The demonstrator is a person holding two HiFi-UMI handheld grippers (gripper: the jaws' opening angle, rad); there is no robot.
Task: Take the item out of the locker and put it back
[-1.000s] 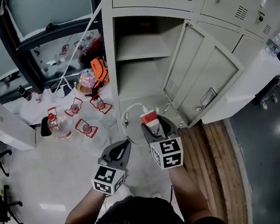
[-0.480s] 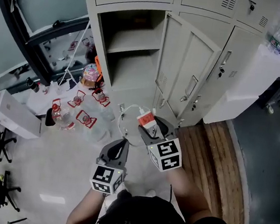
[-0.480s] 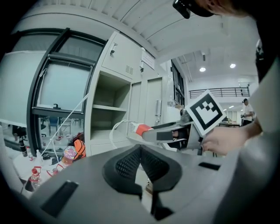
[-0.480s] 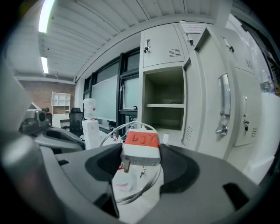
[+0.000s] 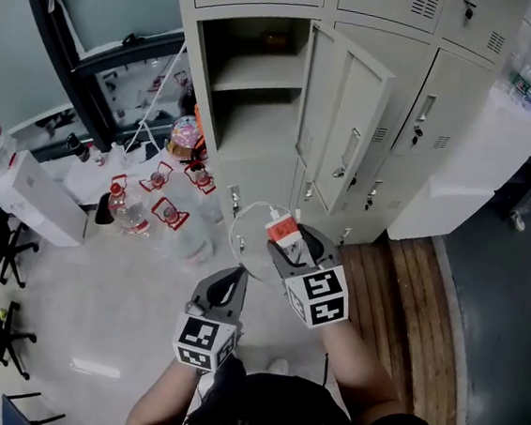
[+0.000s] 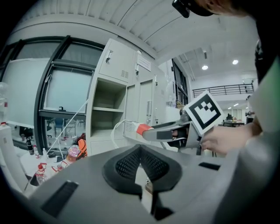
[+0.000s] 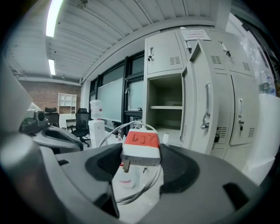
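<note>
The right gripper [image 5: 287, 249] is clenched on a white, block-shaped plastic power adapter [image 5: 282, 227], with its dark ribbed pads [image 7: 176, 168] pressing the block's two sides. The power adapter's far end is wrapped in a band of red tape [image 7: 141, 139] bearing dark handwritten letters. A short metal prong [image 7: 126, 165] sticks out under its near left corner. A thin white cable [image 7: 110, 134] leaves it and curls in a loose loop to the left and underneath. The adapter is held outside the tall pale grey metal locker [image 5: 256, 121], out in front of the open compartment and above the light floor [image 5: 103, 322], on the near side of the locker's foot. The compartment's hinged door [image 5: 346, 116] stands swung out to the right, and one shelf [image 5: 261, 76] crosses the compartment's upper part. The left gripper [image 5: 231, 281] sits nearer and to the left of the right one, apart from the adapter, its jaws pressed together with nothing between them. On the floor to the left of the locker lie clear plastic bottles with red labels [image 5: 126, 213], with a white rectangular box [image 5: 36, 197] farther left. A strip of brown wooden boards [image 5: 399, 287] runs along the right.
</note>
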